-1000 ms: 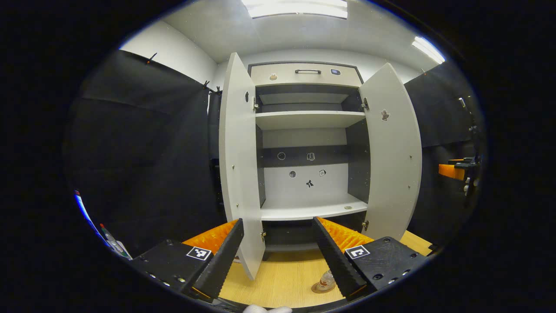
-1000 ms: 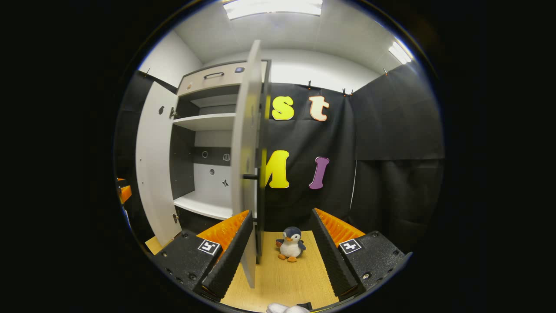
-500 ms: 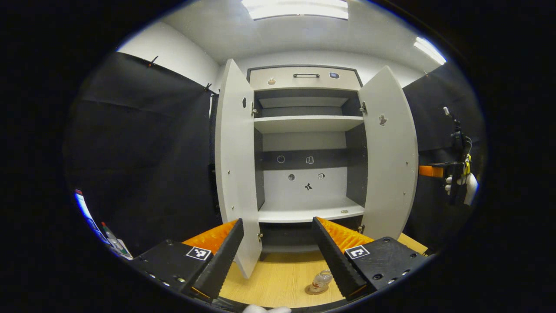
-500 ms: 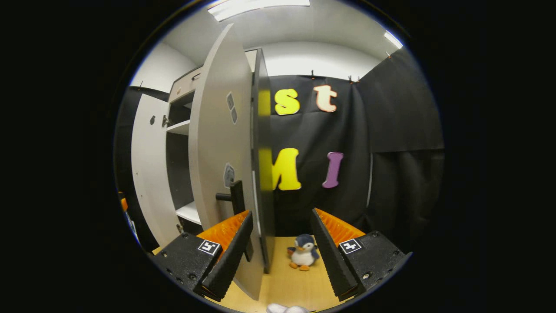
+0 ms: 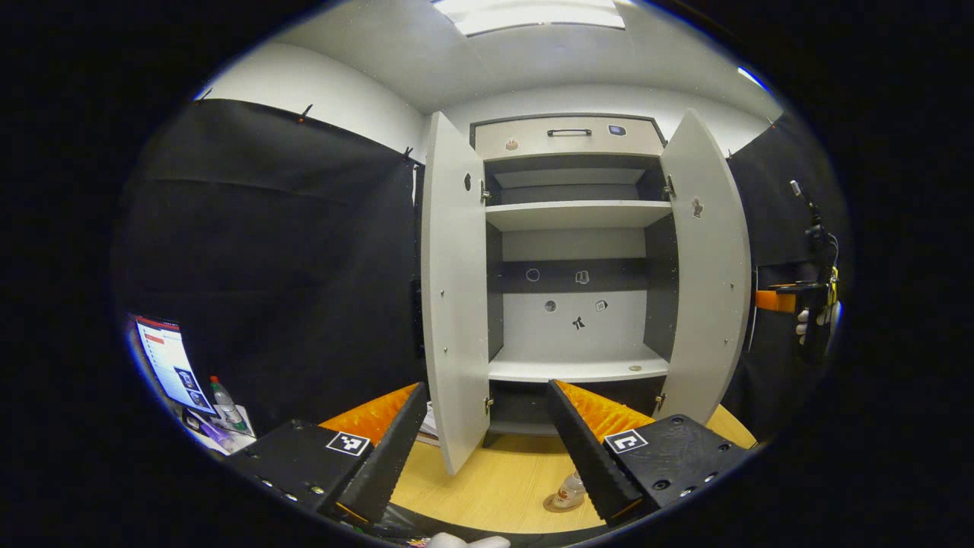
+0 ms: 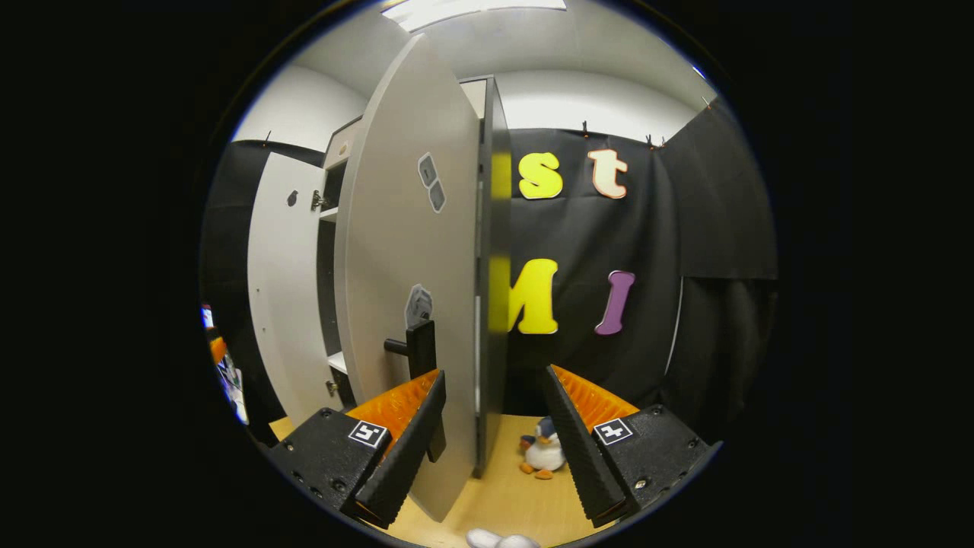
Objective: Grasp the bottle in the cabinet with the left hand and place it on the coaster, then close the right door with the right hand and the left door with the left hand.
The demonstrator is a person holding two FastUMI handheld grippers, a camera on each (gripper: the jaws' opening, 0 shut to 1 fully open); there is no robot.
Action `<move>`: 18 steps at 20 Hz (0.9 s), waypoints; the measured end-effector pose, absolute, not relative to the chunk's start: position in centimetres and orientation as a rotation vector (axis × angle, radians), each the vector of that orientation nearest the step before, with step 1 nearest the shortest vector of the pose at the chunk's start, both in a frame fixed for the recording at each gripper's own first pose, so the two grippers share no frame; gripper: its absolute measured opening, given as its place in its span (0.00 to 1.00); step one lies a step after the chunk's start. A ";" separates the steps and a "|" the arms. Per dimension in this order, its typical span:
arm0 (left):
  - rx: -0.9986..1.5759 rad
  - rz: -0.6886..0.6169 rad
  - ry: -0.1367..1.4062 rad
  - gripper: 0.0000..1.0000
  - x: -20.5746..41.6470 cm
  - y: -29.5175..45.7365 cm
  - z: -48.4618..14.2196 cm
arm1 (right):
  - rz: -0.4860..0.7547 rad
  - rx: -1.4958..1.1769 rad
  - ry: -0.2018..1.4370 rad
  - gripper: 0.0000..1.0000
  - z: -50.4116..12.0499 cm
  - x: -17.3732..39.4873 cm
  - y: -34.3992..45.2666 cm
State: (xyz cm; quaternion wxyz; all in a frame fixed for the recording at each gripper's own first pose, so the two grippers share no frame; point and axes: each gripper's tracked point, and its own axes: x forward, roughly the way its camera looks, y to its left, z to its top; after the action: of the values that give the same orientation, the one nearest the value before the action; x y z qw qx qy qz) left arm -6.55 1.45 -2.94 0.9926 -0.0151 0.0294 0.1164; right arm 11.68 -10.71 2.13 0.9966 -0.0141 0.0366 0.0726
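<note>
In the left gripper view the grey cabinet point(image 5: 578, 228) stands with both doors swung out. A small clear bottle point(image 5: 569, 491) stands on a round coaster point(image 5: 559, 504) on the wooden table, half hidden behind one finger. My left gripper point(image 5: 485, 387) is open and holds nothing, back from the left door point(image 5: 456, 304). The right door point(image 5: 711, 281) is ajar, and behind it my right gripper point(image 5: 791, 301) is held by a gloved hand. In the right gripper view my right gripper point(image 6: 493, 373) is open at the right door's outer face point(image 6: 411, 251), one finger beside the black handle point(image 6: 415, 350).
A penguin toy point(image 6: 544, 453) sits on the table point(image 6: 510, 495) behind the right door. A screen point(image 5: 163, 365) and another plastic bottle point(image 5: 221, 392) stand at the far left. A drawer point(image 5: 567, 137) tops the cabinet. Black cloth walls surround the booth.
My right gripper came round from the right door's edge to its outer face, close to the handle. The left view shifted left, bringing the screen into sight. Both grippers stayed open.
</note>
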 end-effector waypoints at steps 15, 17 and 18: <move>0.031 0.207 0.061 0.96 -8.7 8.9 -4.6 | 0.129 -0.031 -0.023 0.81 2.5 15.5 5.9; 0.015 0.184 0.070 0.96 -8.1 9.3 -5.0 | 0.098 -0.044 -0.030 0.82 3.1 15.3 6.1; 0.005 0.175 0.073 0.96 -7.6 9.8 -5.3 | 0.080 -0.051 -0.039 0.82 3.4 14.8 5.9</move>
State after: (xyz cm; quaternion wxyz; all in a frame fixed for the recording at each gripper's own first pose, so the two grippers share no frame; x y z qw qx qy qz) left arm -7.56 9.77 -5.28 0.9955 0.0026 0.0364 0.0875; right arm 14.81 5.86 3.40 0.9987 -0.0255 -0.0196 0.0398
